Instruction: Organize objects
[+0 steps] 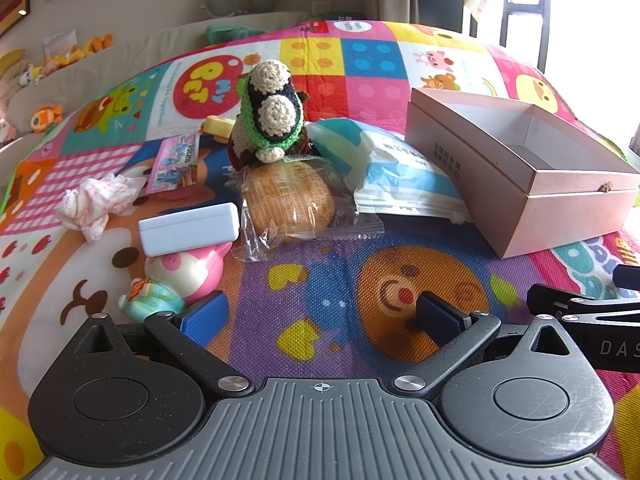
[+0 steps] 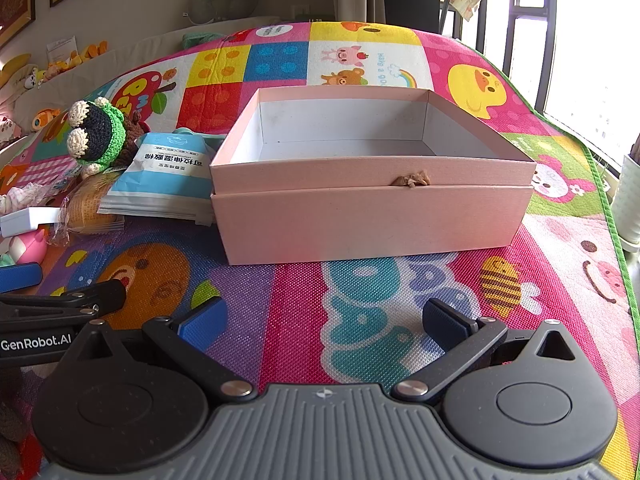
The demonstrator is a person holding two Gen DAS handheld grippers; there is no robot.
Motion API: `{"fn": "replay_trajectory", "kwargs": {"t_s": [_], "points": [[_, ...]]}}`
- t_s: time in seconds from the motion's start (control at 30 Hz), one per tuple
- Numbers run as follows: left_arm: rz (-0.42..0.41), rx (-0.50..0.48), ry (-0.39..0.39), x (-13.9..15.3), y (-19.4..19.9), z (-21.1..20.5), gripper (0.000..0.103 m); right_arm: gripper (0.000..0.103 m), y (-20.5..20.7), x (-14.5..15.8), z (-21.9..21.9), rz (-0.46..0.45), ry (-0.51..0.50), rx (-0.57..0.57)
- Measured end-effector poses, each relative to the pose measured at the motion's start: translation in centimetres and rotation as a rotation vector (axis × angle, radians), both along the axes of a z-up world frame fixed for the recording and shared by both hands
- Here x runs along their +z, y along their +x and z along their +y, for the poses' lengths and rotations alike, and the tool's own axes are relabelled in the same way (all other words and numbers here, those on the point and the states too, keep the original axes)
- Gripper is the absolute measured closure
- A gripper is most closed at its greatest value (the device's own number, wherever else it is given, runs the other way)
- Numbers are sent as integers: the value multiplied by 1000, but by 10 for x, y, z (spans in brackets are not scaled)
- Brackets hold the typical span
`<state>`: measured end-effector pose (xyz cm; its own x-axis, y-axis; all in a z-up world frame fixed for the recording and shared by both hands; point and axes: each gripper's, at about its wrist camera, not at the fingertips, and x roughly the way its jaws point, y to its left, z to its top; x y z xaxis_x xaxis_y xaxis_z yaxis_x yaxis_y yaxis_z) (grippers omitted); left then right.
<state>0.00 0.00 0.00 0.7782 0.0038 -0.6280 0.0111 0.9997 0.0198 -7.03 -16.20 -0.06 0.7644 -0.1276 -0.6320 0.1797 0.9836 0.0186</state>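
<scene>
An open pink box [image 2: 372, 216] stands empty on the colourful play mat [image 2: 360, 320]; the left wrist view has the box [image 1: 516, 184] at the right. Left of it lie a blue-white wipes pack [image 1: 396, 176], a wrapped bun [image 1: 290, 200], a crocheted frog toy [image 1: 270, 112], a white case [image 1: 188, 228], a pink piggy toy [image 1: 188, 268], a small teal figure [image 1: 150, 304] and a crumpled cloth [image 1: 98, 204]. My left gripper [image 1: 320, 316] is open over the mat, short of the pile. My right gripper [image 2: 324, 320] is open before the box, nothing between its fingers.
A pink card packet [image 1: 174, 162] and a yellow item [image 1: 218, 126] lie behind the pile. Plush toys [image 1: 48, 116] line the padded edge at the left. A window [image 2: 592, 40] and a white bin [image 2: 628, 200] are at the right, past the mat's green border.
</scene>
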Motion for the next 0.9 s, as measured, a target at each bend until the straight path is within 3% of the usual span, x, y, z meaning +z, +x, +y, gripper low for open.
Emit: {"fn": "replay_trajectory", "kwargs": {"t_s": [0.9], "points": [[1, -5, 2, 0, 0, 0, 0, 0, -2, 1, -1, -1, -1, 3]]}}
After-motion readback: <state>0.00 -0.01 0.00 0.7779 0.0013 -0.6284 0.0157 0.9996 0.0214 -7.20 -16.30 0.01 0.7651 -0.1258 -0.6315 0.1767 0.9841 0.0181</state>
